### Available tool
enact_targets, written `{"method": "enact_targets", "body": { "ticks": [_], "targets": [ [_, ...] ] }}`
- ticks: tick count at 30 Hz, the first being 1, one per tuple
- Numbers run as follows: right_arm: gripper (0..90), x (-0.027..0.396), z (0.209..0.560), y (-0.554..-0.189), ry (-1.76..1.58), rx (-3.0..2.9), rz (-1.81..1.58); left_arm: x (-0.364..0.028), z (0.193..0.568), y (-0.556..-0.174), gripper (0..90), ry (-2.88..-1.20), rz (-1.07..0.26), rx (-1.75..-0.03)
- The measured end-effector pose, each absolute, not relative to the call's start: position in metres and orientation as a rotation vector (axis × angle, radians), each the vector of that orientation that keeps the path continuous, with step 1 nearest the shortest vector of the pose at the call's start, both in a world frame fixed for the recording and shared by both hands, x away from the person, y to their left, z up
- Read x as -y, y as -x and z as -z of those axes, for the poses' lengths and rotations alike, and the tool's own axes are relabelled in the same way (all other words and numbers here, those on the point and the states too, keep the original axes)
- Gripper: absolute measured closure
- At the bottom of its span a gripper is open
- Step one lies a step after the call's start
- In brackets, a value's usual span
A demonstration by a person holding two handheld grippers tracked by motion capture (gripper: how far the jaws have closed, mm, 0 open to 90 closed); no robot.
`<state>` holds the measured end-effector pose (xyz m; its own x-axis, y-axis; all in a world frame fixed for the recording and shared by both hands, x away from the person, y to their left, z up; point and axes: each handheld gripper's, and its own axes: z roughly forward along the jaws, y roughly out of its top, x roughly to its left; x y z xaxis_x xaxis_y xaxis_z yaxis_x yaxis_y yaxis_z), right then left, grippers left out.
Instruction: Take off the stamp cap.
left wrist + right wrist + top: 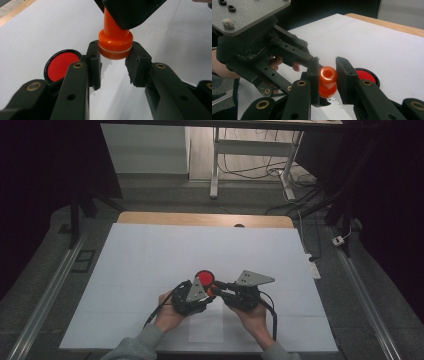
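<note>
Surface [150,255]: white sheet across the middle of the high view, a bare backdrop for the work at lower centre.
Left claw [209,292]: clamped on the wide base of the orange stamp, likely steadying it against a twist or pull.
Right claw [216,289]: clamped on the stamp's narrow neck, meeting the other claw head-on, so the 2 share 1 piece.
Red ink pad [204,278]: open, lying flat just above the claws, seemingly kept within reach.
Orange stamp [115,41]: lower centre of the high view, held above the surface between both claws.

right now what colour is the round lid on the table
Red lid with a black rim, best in the left gripper view.
</note>
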<state>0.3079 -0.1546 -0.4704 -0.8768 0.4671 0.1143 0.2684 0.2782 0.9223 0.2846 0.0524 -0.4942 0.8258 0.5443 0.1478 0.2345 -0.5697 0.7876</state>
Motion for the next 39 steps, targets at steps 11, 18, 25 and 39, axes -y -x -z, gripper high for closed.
{"method": "enact_targets", "body": {
  "ticks": [11,18,25,39],
  "targets": [
    [73.9,0.183,0.457,-0.313,-0.741,-2.229,-1.718,-0.058,0.484,-0.279,66.0,-2.124,-0.522,-0.565],
    [73.8,0.182,0.455,-0.312,-0.724,-2.233,-1.732,-0.063,0.486,-0.282,65.9,-2.128,-0.519,-0.589],
    [73.8,0.181,0.456,-0.313,-0.717,-2.247,-1.731,-0.071,0.485,-0.283,65.9,-2.109,-0.508,-0.605],
    [73.7,0.181,0.457,-0.313,-0.715,-2.256,-1.727,-0.098,0.484,-0.278,65.7,-2.087,-0.502,-0.651]
  ]
}}
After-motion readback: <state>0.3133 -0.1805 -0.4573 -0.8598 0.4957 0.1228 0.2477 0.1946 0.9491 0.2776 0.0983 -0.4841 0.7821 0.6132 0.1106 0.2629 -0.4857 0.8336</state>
